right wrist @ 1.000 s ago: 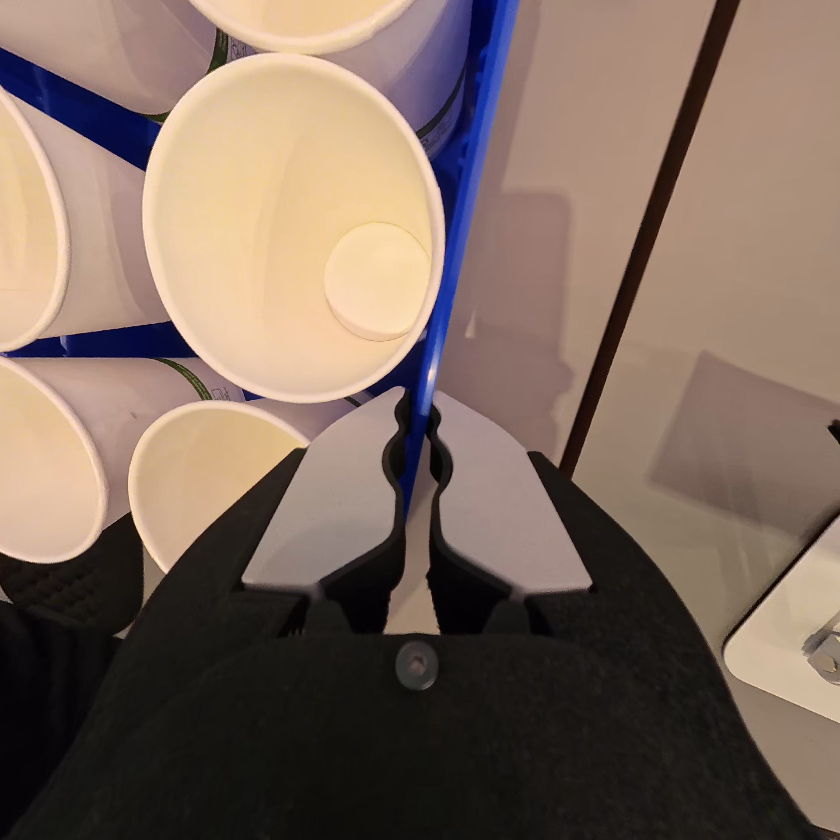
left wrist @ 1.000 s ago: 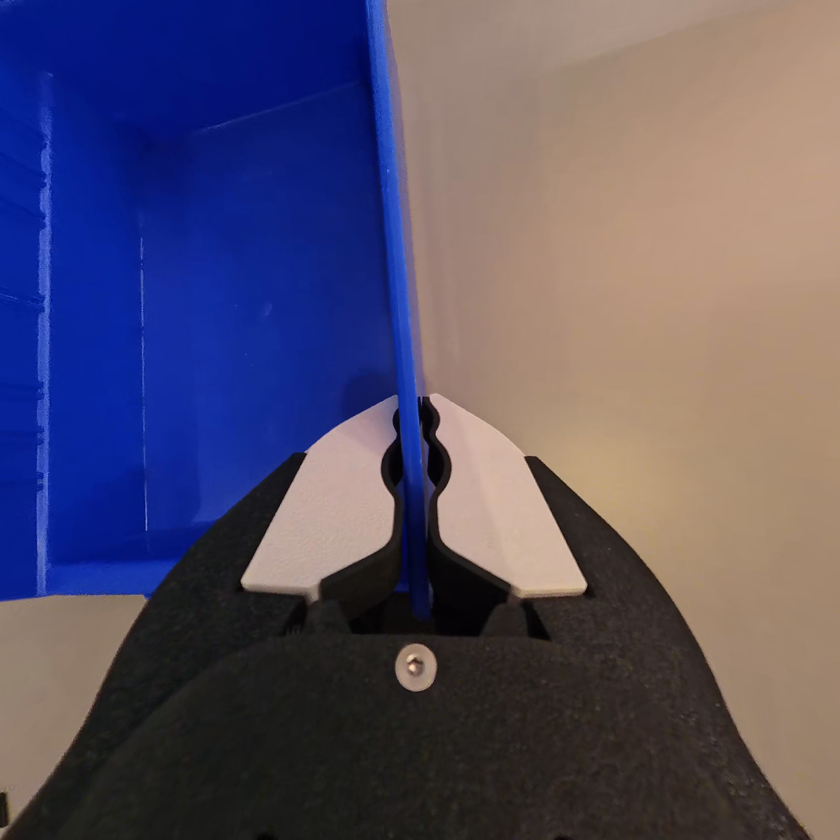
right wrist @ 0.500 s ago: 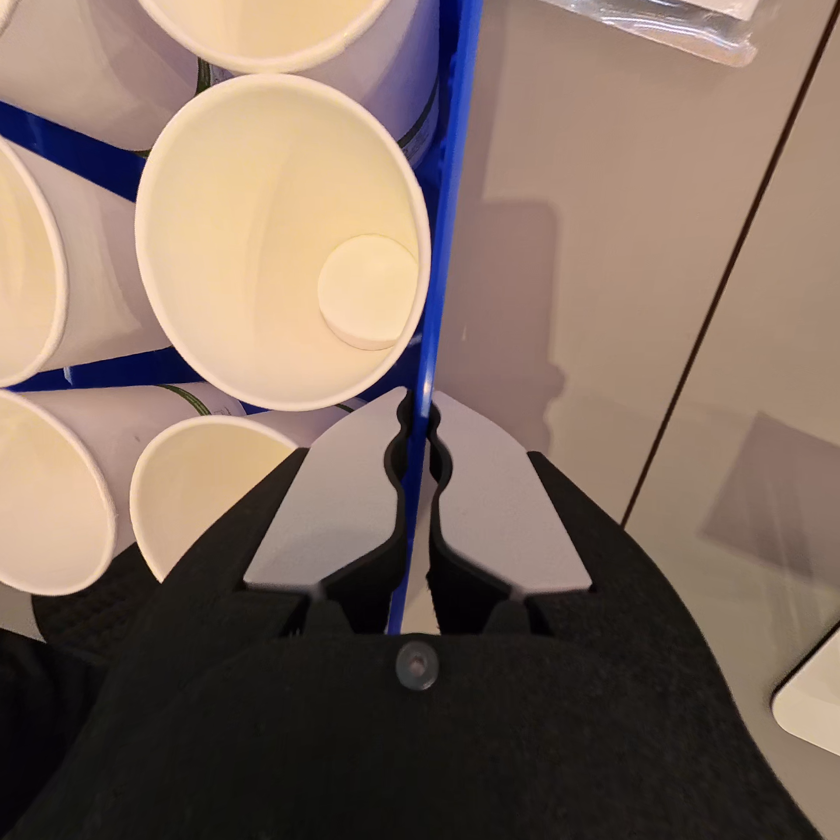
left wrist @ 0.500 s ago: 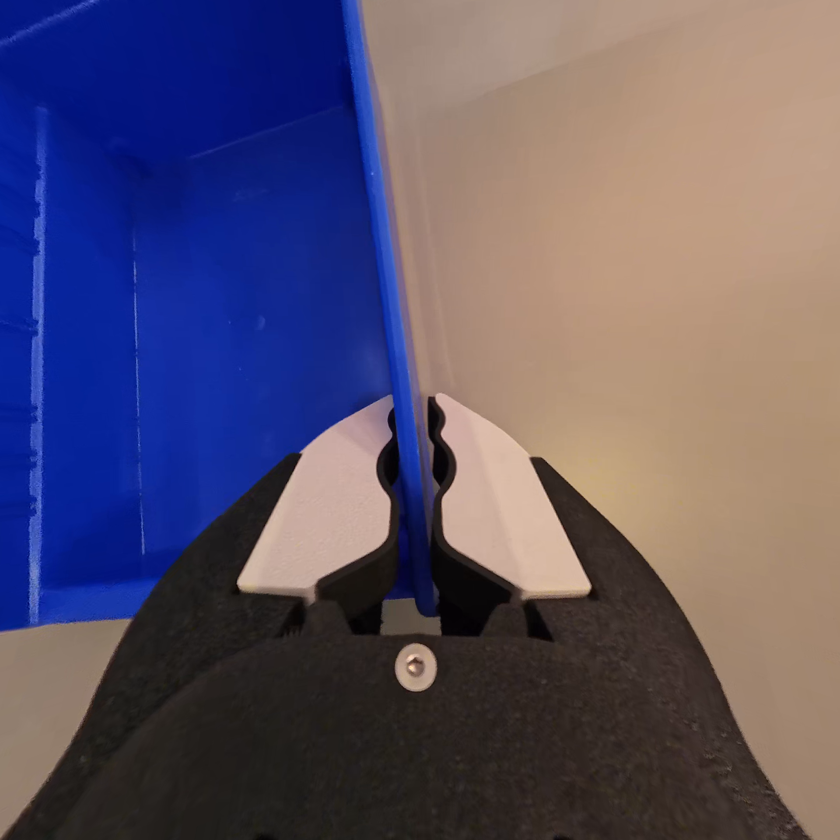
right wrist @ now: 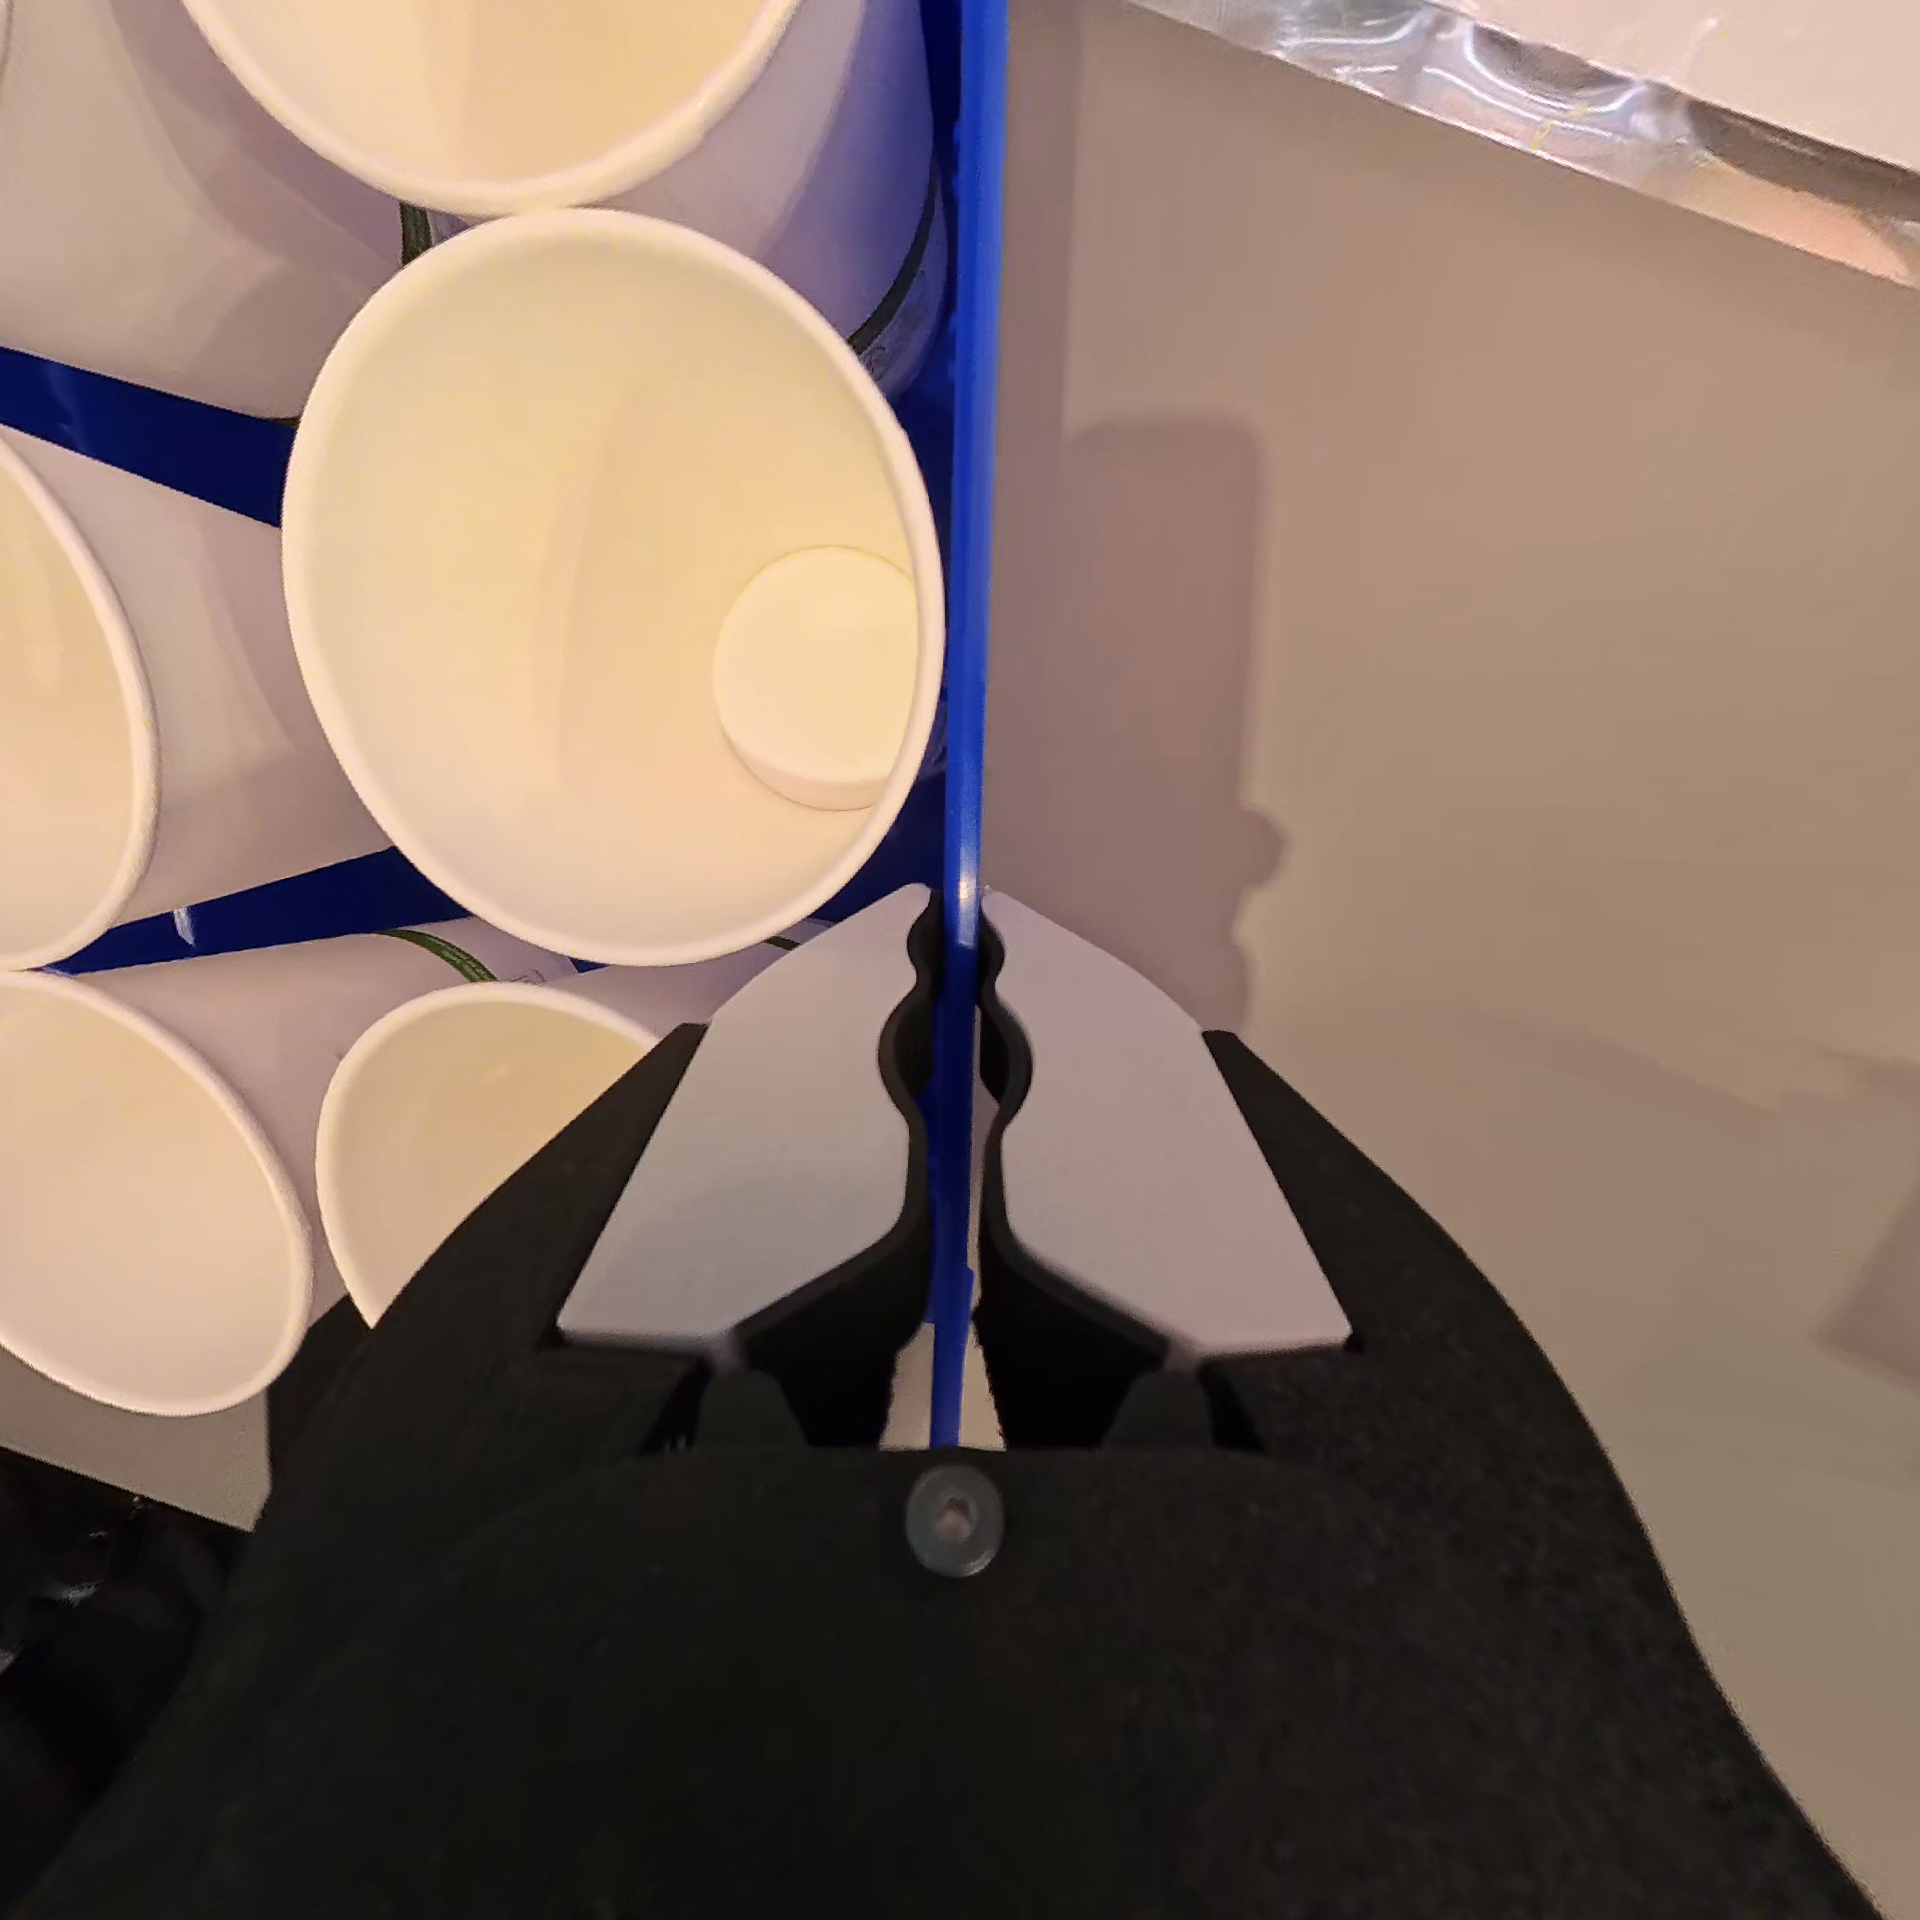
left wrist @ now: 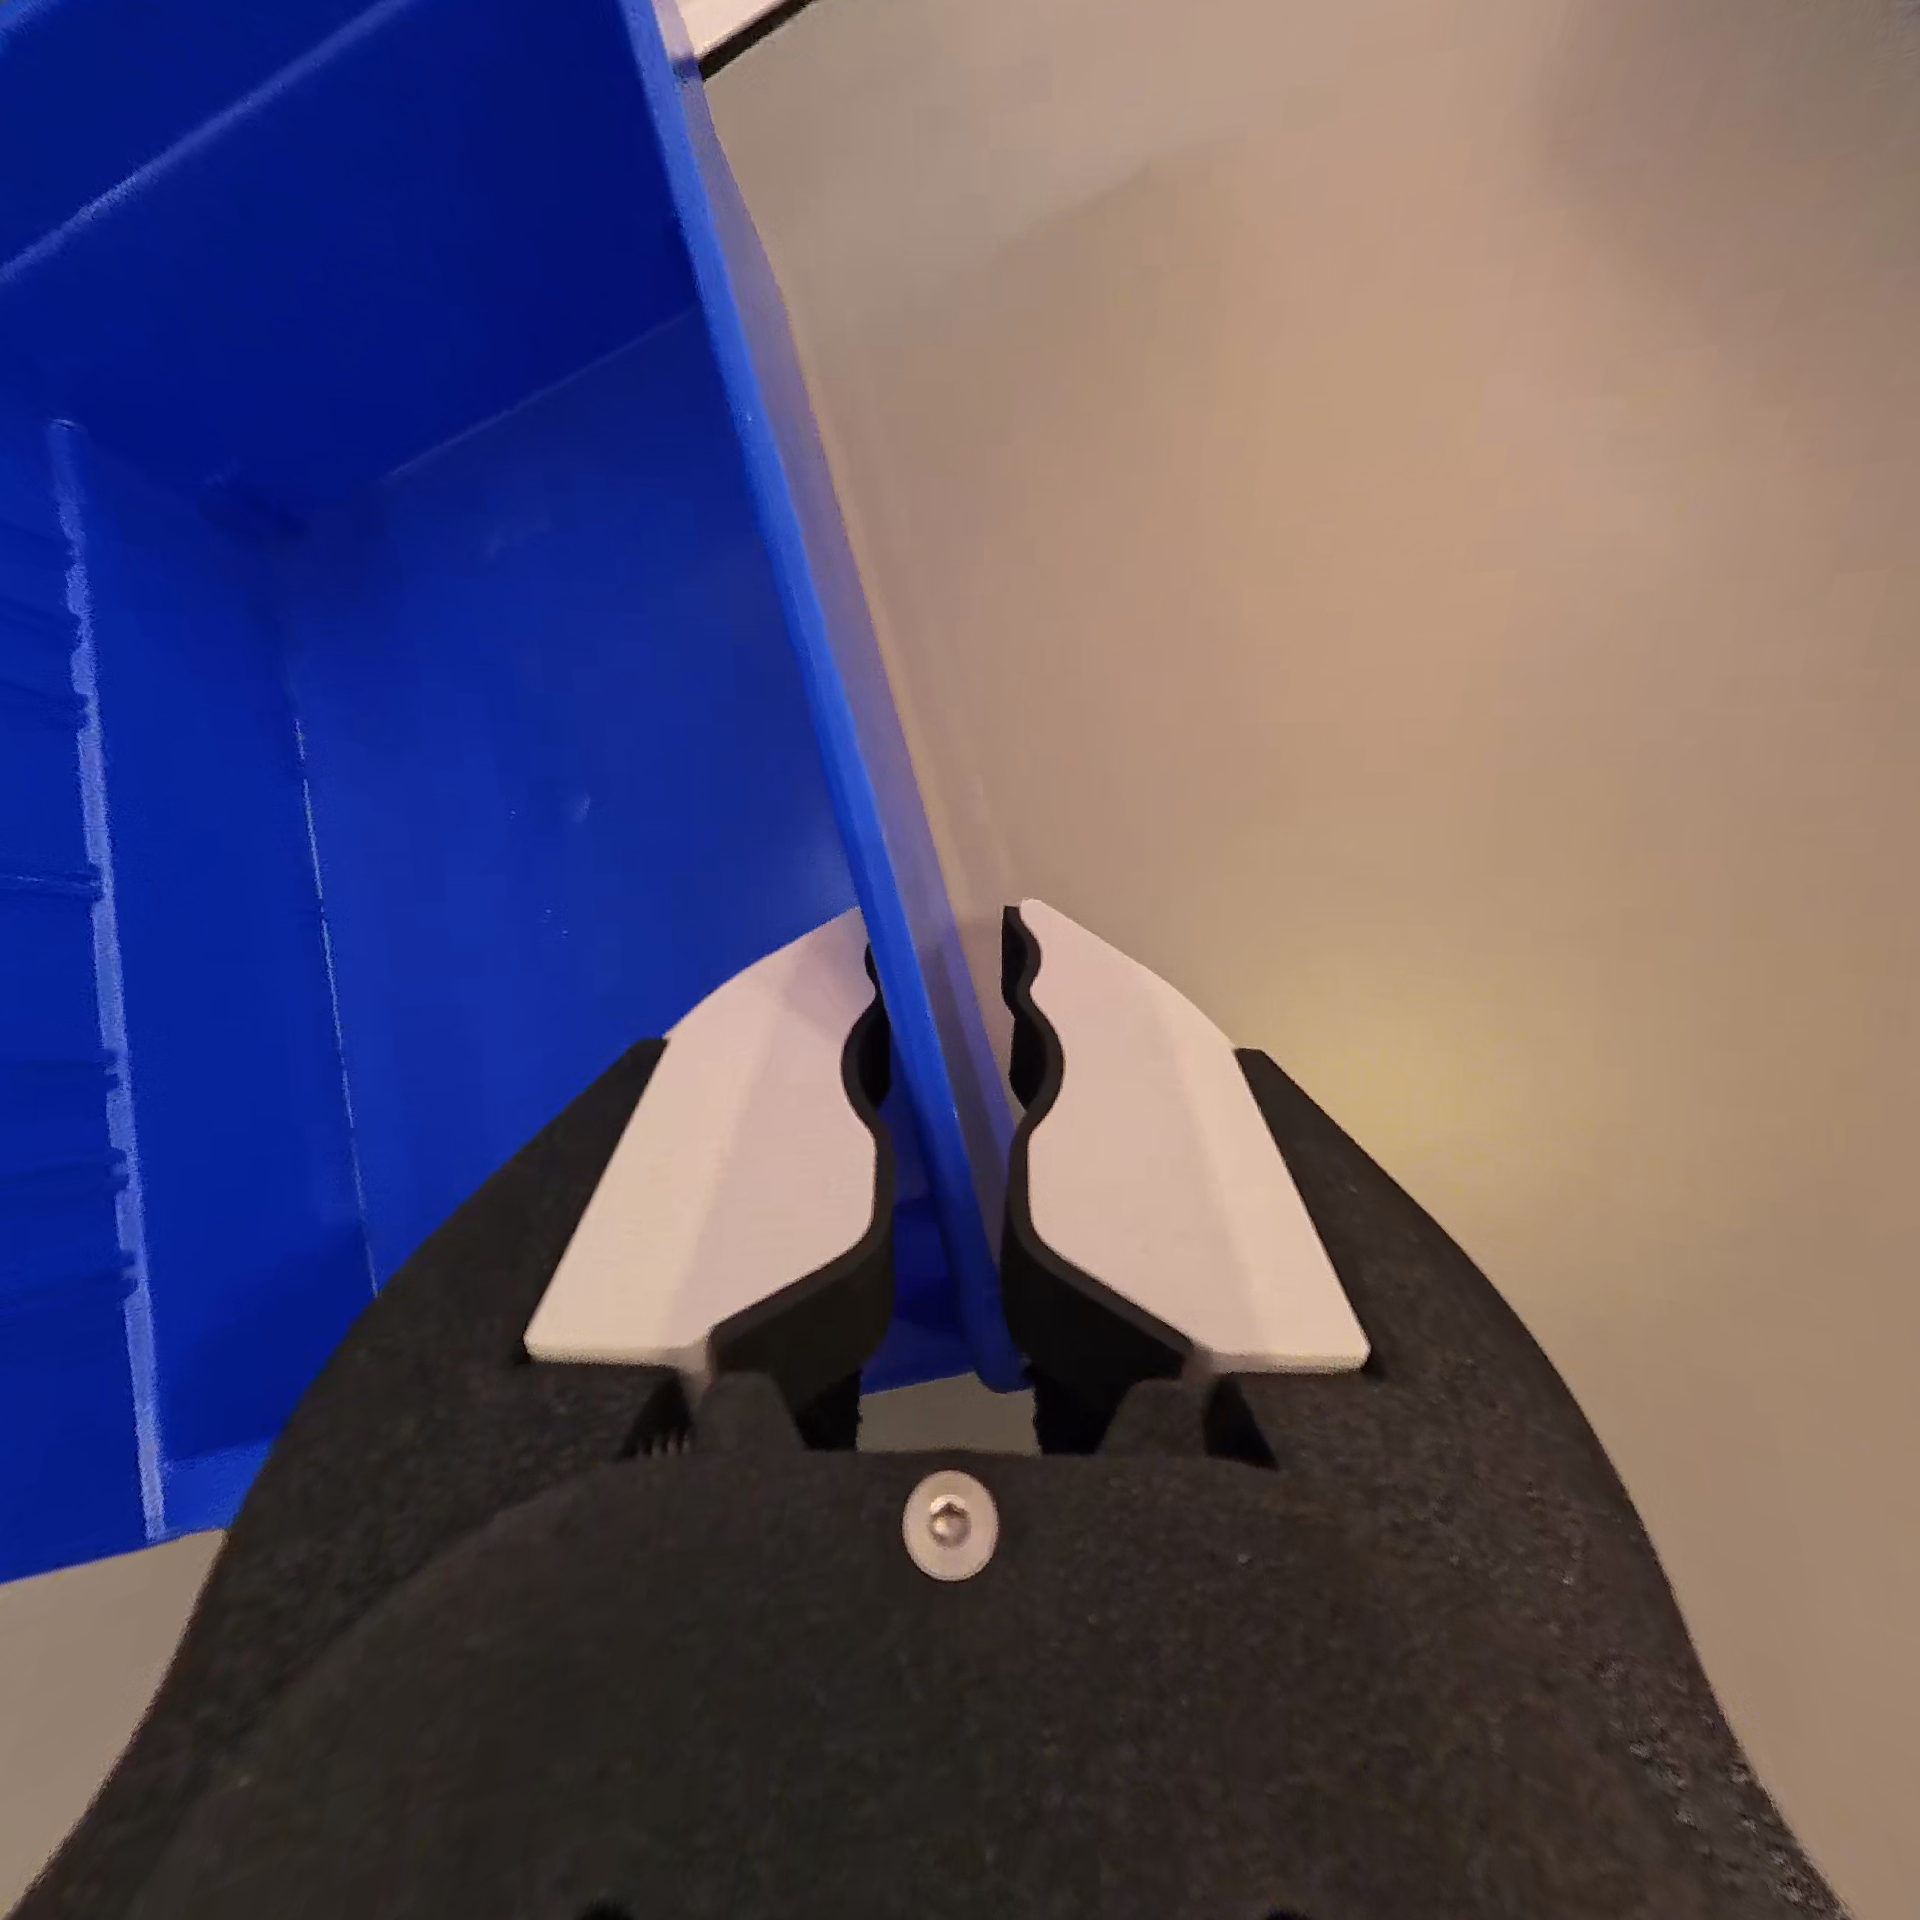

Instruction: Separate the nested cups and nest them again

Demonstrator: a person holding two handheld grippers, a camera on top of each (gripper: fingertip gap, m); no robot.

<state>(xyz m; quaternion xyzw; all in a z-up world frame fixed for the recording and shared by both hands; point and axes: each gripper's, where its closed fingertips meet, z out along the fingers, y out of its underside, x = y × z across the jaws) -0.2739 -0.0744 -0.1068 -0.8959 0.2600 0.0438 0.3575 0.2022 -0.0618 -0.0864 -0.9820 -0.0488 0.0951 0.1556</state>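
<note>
Several white paper cups (right wrist: 582, 582) lie tilted with their mouths towards me inside a blue bin with dividers. My right gripper (right wrist: 961, 914) is shut on the bin's thin side wall (right wrist: 966, 468). In the left wrist view a blue bin wall (left wrist: 769, 582) runs slanted between the jaws of my left gripper (left wrist: 940, 925). Those jaws stand slightly apart, with a gap on the right side of the wall. The blue compartment (left wrist: 436, 779) to the left of that wall shows no cups. I cannot tell whether both views show the same bin.
A beige tabletop (left wrist: 1455, 727) lies to the right of the bin in both views. A clear plastic bag (right wrist: 1558, 114) lies at the top right of the right wrist view. A dark object (right wrist: 73, 1558) sits at its lower left.
My left jaws have parted from the blue wall, which now slants to the left. My right gripper stays clamped on its wall and the plastic bag has come into view.
</note>
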